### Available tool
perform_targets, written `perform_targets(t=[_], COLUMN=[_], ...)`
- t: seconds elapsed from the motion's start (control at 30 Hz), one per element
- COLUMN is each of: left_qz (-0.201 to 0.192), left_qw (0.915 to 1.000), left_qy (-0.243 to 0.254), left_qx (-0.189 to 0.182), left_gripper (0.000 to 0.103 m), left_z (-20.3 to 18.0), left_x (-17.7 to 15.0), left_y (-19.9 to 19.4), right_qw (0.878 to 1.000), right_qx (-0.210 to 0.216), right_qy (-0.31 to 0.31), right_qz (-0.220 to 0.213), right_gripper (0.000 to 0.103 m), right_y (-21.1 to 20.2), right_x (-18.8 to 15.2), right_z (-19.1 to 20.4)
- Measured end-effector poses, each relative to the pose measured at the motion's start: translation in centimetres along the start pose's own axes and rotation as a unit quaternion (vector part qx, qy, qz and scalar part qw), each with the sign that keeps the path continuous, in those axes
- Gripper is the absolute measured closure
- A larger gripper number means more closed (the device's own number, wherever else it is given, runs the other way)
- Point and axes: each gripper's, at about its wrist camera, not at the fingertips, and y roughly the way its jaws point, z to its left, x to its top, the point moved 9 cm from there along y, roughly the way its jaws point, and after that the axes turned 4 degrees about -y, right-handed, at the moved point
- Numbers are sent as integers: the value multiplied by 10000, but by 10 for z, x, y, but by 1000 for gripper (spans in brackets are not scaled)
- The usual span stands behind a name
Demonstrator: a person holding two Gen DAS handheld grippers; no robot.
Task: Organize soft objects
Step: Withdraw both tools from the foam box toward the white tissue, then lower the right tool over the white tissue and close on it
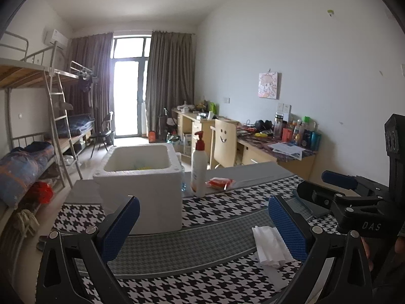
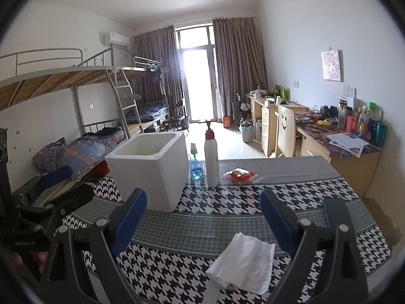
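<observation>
On the houndstooth tablecloth [image 2: 227, 202], a crumpled white tissue cloth [image 2: 244, 263] lies at 6 o'clock, between the right gripper's [image 2: 203, 217] spread blue-padded fingers. The left gripper [image 1: 203, 224] is also spread, holding nothing. A white foam box [image 2: 149, 172] stands at 10 o'clock, its contents mostly hidden; beside it are a white pump bottle [image 2: 212, 162] and a red crinkly packet [image 2: 240, 174].

we are in a dormitory room: metal bunk beds [image 2: 76, 81] with a ladder [image 1: 59, 126], cluttered study desks [image 2: 349, 147], a wall air conditioner [image 2: 116, 38], curtained balcony door [image 1: 129, 86].
</observation>
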Motion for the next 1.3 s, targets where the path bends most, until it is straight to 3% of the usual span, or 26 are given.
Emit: perform_targets(t=[0.8,1.3], left_qz=[419,793], left_qw=[9980,9954], left_qy=[40,84], left_qx=[-472,-528], left_gripper=[1,1], left_z=[-32,-40], left_x=[-34,-60], left_y=[23,42], right_qw=[9988,9954], right_qx=[-360,-612], right_qy=[263,473], right_qz=[223,568], right_gripper=[10,10], right_y=[-2,9], right_x=[-31,-60], right_z=[-34,-56])
